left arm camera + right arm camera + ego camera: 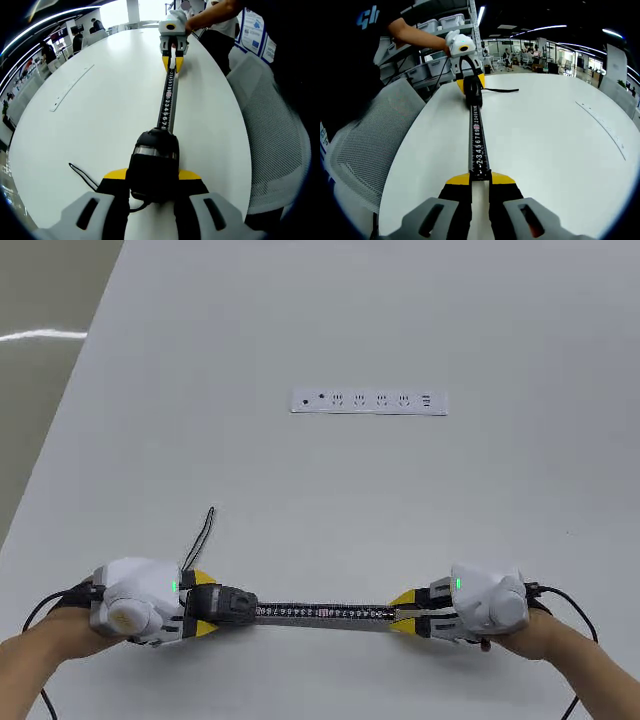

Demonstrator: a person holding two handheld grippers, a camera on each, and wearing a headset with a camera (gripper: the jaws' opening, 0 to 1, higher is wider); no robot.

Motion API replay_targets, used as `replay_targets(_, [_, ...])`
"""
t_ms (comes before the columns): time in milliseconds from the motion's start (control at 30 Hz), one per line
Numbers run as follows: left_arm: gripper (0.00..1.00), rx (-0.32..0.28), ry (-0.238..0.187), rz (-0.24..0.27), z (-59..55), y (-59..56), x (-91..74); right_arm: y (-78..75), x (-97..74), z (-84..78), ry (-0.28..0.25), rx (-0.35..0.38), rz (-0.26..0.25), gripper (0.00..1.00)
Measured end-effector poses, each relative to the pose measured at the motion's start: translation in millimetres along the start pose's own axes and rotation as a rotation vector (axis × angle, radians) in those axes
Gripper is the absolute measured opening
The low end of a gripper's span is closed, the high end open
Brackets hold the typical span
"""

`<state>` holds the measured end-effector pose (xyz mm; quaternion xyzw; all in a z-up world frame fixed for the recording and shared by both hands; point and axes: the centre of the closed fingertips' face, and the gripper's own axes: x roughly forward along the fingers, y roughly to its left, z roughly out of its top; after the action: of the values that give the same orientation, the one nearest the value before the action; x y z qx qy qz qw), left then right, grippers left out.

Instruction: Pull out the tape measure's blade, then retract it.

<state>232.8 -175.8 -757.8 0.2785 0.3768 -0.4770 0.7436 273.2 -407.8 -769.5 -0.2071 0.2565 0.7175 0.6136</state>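
The left gripper [207,603] and right gripper [402,612] had white rounded housings, each with a green lamp [173,587]. Fingers [404,598] were black, tipped yellow. Black cables [562,596] ran from the rear. Person wore a dark top [350,60].

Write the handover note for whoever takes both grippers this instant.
Left gripper: shut on the tape measure case, low over the white table.
Right gripper: shut on the free end of the blade.
Done: the blade is pulled out and spans straight between the two grippers, numbers facing up.
Left: retract the blade, probably by easing the right gripper back toward the case, then let go.
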Motion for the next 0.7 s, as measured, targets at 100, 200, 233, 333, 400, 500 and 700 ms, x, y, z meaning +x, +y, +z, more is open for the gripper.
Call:
replay_targets(100, [0.3,0.0,0.001,0.001,-0.1,0.0,-0.1,-0.1,-1.9,-2.1,0.002,-0.001,-0.002,0.09])
replay_targets(200, [0.3,0.001,0.003,0.001,1.2,-0.5,-0.8,0.0,-3.6,-4.0,0.003,0.001,-0.002,0.09])
replay_targets(233, [0.3,0.001,0.004,0.0,1.1,-0.4,-0.6,0.0,-4.5,-4.9,0.004,0.002,-0.003,0.09])
replay_targets(333, [0.3,0.002,0.006,-0.001,1.4,-0.4,-0.3,0.0,-7.4,-8.3,0.005,0.007,-0.004,0.09])
replay_targets(400, [0.3,0.002,0.006,-0.001,1.1,-0.2,0.0,-0.5,-9.0,-10.1,0.008,0.007,-0.007,0.09])
replay_targets(500, [0.3,0.002,0.007,-0.001,1.0,-0.1,0.2,-0.6,-11.7,-12.6,0.011,0.012,-0.009,0.09])
replay_targets(700, [0.3,0.001,0.008,-0.002,1.7,-0.1,-0.5,-1.6,-15.0,-15.5,0.013,0.016,-0.009,0.09])
